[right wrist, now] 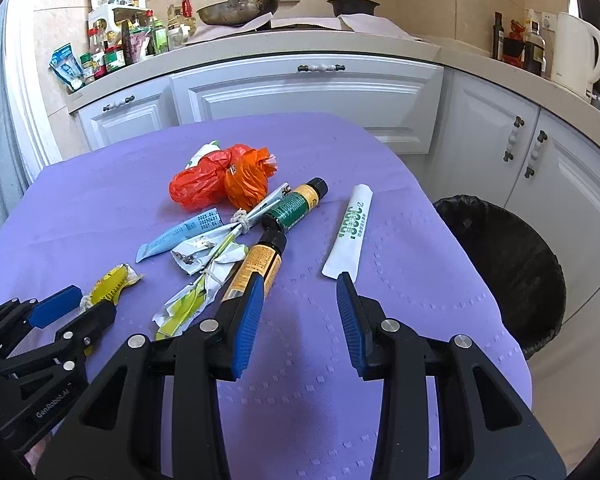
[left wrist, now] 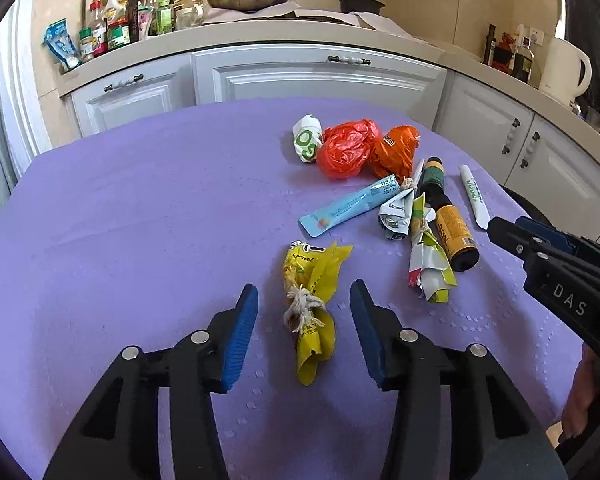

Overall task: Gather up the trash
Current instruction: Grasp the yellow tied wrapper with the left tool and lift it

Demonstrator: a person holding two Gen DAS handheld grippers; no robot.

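Trash lies on a purple tablecloth (left wrist: 140, 220). My left gripper (left wrist: 304, 300) is open, its blue pads on either side of a yellow wrapper tied with string (left wrist: 312, 304), which also shows in the right wrist view (right wrist: 110, 286). My right gripper (right wrist: 300, 292) is open and empty, just in front of a white tube (right wrist: 350, 232) and beside an orange-labelled bottle (right wrist: 258, 268). Further back lie a green bottle (right wrist: 296, 208), a light blue tube (right wrist: 178, 238), crumpled tied wrappers (right wrist: 204, 264), a red bag (right wrist: 200, 182) and an orange bag (right wrist: 248, 180).
A black-lined trash bin (right wrist: 504, 264) stands on the floor right of the table. White kitchen cabinets (right wrist: 300, 92) with a cluttered counter, pan (right wrist: 236, 8) and kettle (right wrist: 576, 52) stand behind the table. The right gripper also shows at the right edge of the left wrist view (left wrist: 496, 230).
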